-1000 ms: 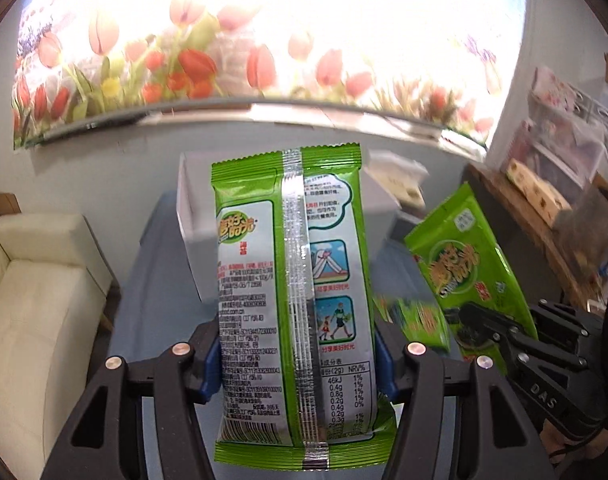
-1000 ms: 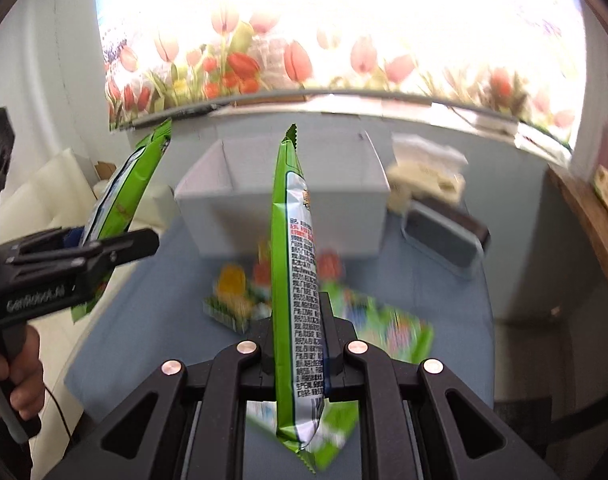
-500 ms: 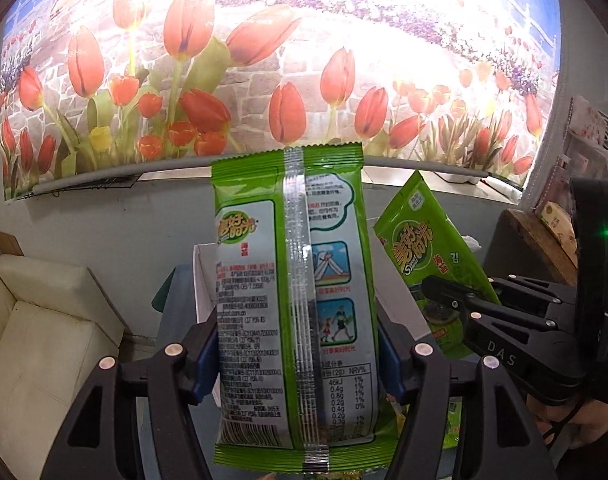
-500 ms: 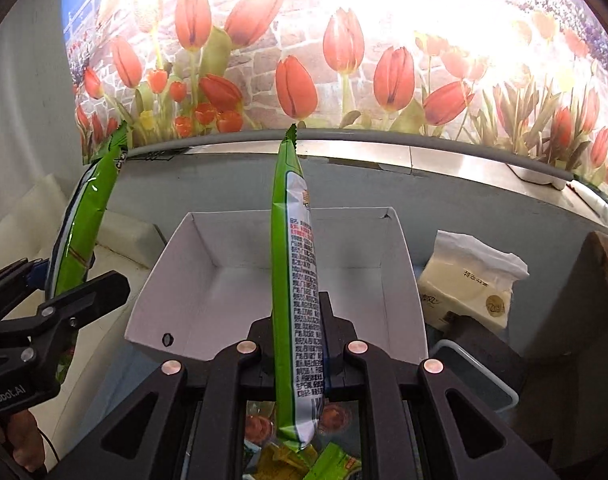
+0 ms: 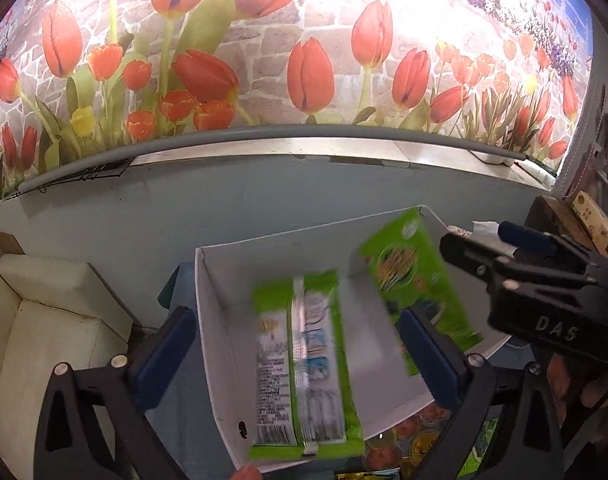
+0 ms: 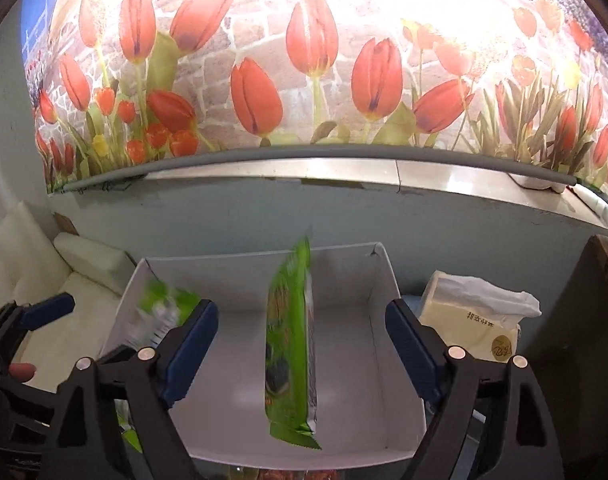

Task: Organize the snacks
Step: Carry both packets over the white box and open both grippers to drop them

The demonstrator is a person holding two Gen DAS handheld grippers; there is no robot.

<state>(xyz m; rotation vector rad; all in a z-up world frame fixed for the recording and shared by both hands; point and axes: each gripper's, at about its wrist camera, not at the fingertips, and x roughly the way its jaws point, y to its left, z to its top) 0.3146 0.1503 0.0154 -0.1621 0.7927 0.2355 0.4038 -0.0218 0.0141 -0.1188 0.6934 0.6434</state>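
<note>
Two green snack packs [image 5: 304,364] [image 6: 292,344], blurred, mid-drop over white box [image 5: 220,344]; left gripper [image 5: 300,364] & right gripper [image 6: 300,356] both wide, holding nothing. Pkts look light, crinkly, slippery film; pinch flat faces mid-body. Loose snacks [image 5: 419,428] at 6 o'clock below box.

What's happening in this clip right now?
A person with a gripper in each hand is sorting snacks into a white box. Both grippers are open over it: the left gripper has no grip on its green packet, and the right gripper has none on the other green packet. Both packets look motion-blurred above the box floor, apparently dropping in. More snacks lie in front of the box; a tissue pack sits to its right.
</note>
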